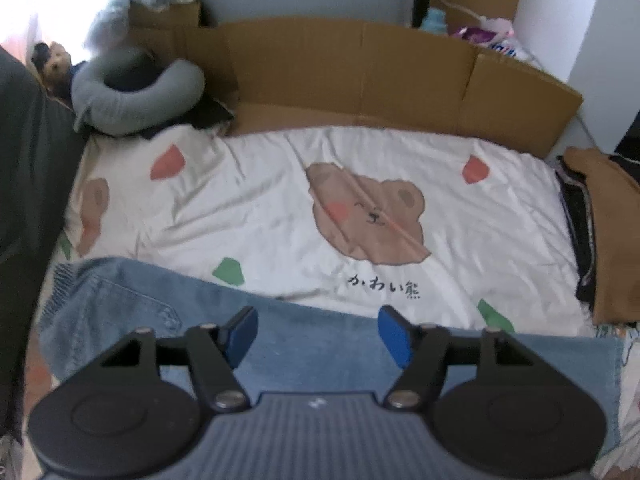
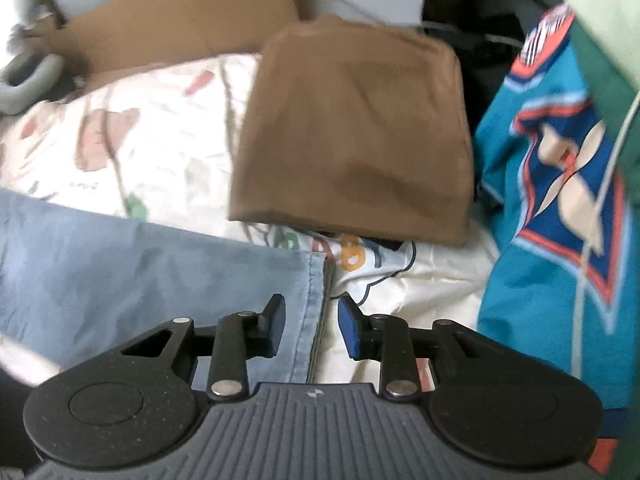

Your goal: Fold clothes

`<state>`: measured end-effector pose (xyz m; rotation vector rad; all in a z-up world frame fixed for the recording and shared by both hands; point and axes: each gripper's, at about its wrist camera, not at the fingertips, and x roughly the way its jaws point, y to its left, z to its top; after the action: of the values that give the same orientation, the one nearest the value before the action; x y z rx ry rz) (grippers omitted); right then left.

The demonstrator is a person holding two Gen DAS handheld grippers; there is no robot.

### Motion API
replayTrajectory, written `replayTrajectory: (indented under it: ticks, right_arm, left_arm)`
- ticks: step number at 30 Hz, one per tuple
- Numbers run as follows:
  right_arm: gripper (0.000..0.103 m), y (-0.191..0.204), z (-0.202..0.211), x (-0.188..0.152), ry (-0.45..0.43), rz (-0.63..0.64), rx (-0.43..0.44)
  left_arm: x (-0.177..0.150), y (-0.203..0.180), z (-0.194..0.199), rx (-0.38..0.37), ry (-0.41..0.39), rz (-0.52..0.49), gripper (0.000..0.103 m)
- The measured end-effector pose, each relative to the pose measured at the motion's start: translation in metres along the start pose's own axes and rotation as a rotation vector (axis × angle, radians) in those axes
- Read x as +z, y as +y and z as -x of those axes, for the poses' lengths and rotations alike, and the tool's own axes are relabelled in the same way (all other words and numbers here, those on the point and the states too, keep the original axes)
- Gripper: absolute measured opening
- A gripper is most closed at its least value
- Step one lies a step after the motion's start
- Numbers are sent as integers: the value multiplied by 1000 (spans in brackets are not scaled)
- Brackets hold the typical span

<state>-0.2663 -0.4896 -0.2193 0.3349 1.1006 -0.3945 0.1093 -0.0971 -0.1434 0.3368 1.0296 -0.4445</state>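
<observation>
- Lying along the near edge of the bear-print sheet (image 1: 248, 216): light blue jeans (image 1: 312, 344), spread flat, a back pocket visible toward the left end in the left wrist view.
- Printed on sheet below the bear face (image 1: 370, 216): black Japanese script reading "かわい熊"; no other legible writing in either view.
- Left gripper (image 1: 318, 334): released, jaws spread wide, hovering over the jeans; nothing between the blue pads (image 1: 394, 336).
- Right gripper (image 2: 312, 326): released, jaws apart, straddling the stitched hem edge of the jeans (image 2: 160, 264); fabric lies between the pads but is not pinched.
- Seen from left wrist only: grey neck pillow (image 1: 136, 96) at far left corner, plush toy (image 1: 52, 64) behind it, full run of the cardboard sheet (image 1: 360, 76) standing along the far side of the bed.
- Seen from right wrist only: teal jersey (image 2: 552, 208) with orange, blue and cream crest at right; lettering on it too blurred to read. Cartoon-print fabric (image 2: 360, 256) peeking from under the brown stack, letters not legible.
- Seen in both: folded brown garment (image 2: 352, 128) on dark clothing at right edge of bed, well apart from the left gripper, near the right one.
- Right wrist view blurred.
</observation>
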Motion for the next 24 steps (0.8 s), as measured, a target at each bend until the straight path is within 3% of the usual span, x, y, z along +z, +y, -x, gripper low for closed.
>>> replayTrajectory:
  ticks: [8, 15, 24]
  right_arm:
    - [37, -14, 65, -12, -87, 33, 6]
    - [38, -25, 78, -29, -116, 3, 35]
    - [38, -34, 56, -61, -101, -49, 87]
  left_arm:
    - [5, -7, 41, 17, -41, -16, 73]
    - [-2, -16, 53, 7, -37, -35, 74]
    - [-25, -13, 27, 33, 34, -6, 74]
